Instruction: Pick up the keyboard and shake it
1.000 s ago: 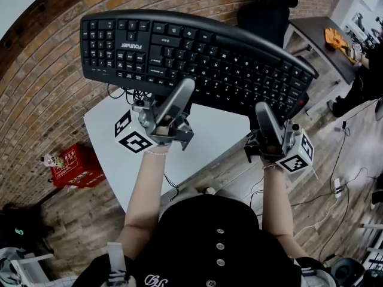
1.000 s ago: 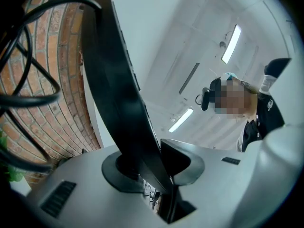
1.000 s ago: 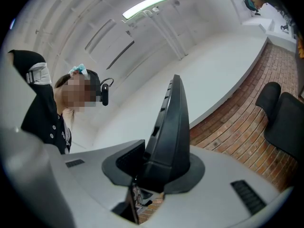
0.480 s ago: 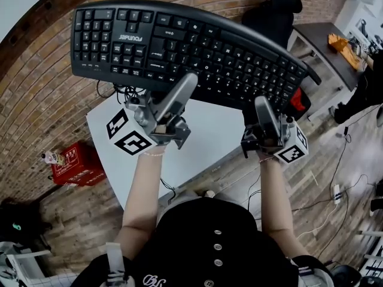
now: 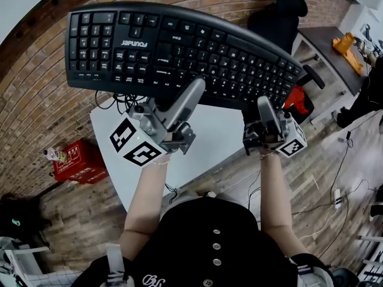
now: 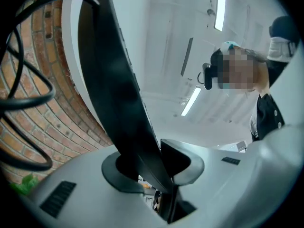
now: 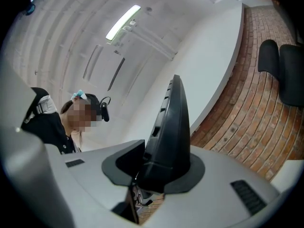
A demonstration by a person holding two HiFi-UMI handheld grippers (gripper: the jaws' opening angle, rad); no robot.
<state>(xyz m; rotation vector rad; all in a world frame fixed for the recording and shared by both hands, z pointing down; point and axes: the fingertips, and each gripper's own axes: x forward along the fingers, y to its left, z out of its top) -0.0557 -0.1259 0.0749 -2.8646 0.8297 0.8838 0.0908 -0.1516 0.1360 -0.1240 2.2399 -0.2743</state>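
Note:
A black keyboard (image 5: 179, 49) hangs in the air above the white table (image 5: 215, 139), its keys tilted toward the head camera. My left gripper (image 5: 192, 91) is shut on its near edge left of the middle. My right gripper (image 5: 266, 104) is shut on the same edge near the right end. In the left gripper view the keyboard (image 6: 116, 87) shows edge-on, clamped between the jaws of the left gripper (image 6: 152, 167). The right gripper view shows the keyboard's edge (image 7: 172, 125) rising from the closed right gripper (image 7: 152, 167). Its black cable (image 6: 23, 94) loops below.
A red crate (image 5: 78, 163) stands on the brick floor at the left of the table. A black chair (image 5: 281, 17) is behind the keyboard. A red object (image 5: 296, 99) sits near the table's right corner. A second desk (image 5: 326, 46) with an orange item lies far right.
The keyboard has shifted to the left in the head view and rolled, its left end coming lower. Both grippers rolled with it and kept their hold.

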